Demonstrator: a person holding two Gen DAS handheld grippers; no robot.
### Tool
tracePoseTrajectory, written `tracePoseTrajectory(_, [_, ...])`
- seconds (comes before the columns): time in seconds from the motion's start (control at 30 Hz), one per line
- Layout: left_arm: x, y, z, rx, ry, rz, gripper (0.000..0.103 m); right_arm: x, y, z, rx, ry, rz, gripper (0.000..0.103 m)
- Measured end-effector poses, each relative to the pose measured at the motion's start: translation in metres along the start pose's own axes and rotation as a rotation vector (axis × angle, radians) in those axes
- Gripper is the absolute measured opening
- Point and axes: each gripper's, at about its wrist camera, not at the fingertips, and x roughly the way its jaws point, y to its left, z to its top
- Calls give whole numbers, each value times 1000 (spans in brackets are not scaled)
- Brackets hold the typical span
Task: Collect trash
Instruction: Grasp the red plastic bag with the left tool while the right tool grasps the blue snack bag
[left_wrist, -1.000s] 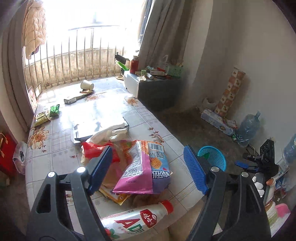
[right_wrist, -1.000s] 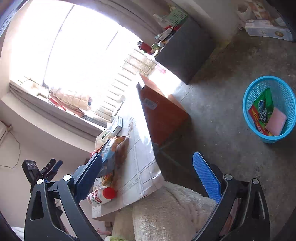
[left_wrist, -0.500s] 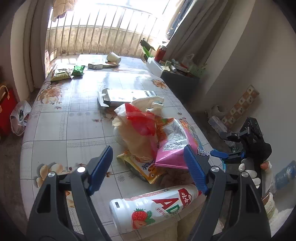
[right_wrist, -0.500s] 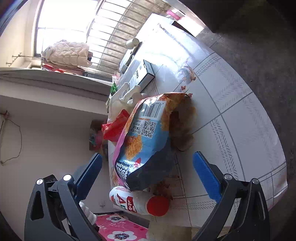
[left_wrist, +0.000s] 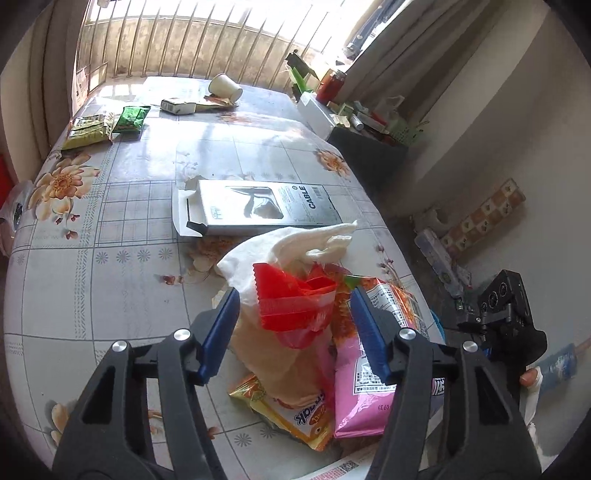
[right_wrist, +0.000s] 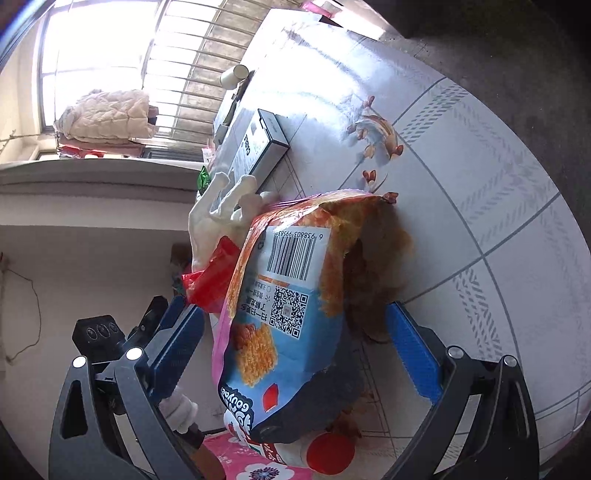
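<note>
Trash lies heaped at the near edge of the flower-printed tiled tabletop (left_wrist: 110, 236): a torn red plastic wrapper (left_wrist: 291, 302) sits atop a crumpled white and tan paper bag (left_wrist: 280, 354), with a pink snack pouch (left_wrist: 365, 391) to its right and a yellow-orange crisp packet (left_wrist: 295, 417) beneath. The red wrapper and paper bag stand directly between the blue pads of the left gripper (left_wrist: 291, 336), whose jaws have just been closing and now sit partly apart, bracketing the heap; whether the pads already press it cannot be told. The bag's long axis runs away from the claw, toward a grey flat cardboard box (left_wrist: 258, 210) printed "CABLE". From the other side, the right gripper (right_wrist: 295, 347) spreads wide around a blue and orange snack pouch (right_wrist: 288, 314) showing a barcode, a QR code and Chinese print, its pads clear of it, with a red-capped bottle (right_wrist: 328, 454) just below. Both claws are close, the left being nearer to a grasp, I judge. Farther off lie two green packets (left_wrist: 107, 125) and a tipped paper cup (left_wrist: 225, 86).
</note>
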Motion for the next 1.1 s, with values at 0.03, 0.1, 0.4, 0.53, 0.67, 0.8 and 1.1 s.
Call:
tracePoseTrajectory(0.03, [4,-2,0,16,3,19,54,4,2,2,-7,3,-5,95])
tracePoseTrajectory(0.1, [12,-7,-2,48,13,59,50,5,3,-2,-17,6,-9,95])
tracePoseTrajectory(0.4, [19,-11,-7,99,12,100,26,16,2,-2,-15,42,-14,81])
tracePoseTrajectory(0.53, [15,-9,-6,105,-2,109,8,15,-1,-3,-2,46,-3,69])
tracePoseTrajectory(0.67, [10,-7,-6,102,-16,101,3,14,-5,0,14,39,14,58])
tracePoseTrajectory(0.8, [1,-6,-6,97,-37,86,1,7,-12,0,37,32,42,43])
tracePoseTrajectory(1.1, [-33,-3,-5,84,-122,38,1,-8,-19,1,67,8,129,13])
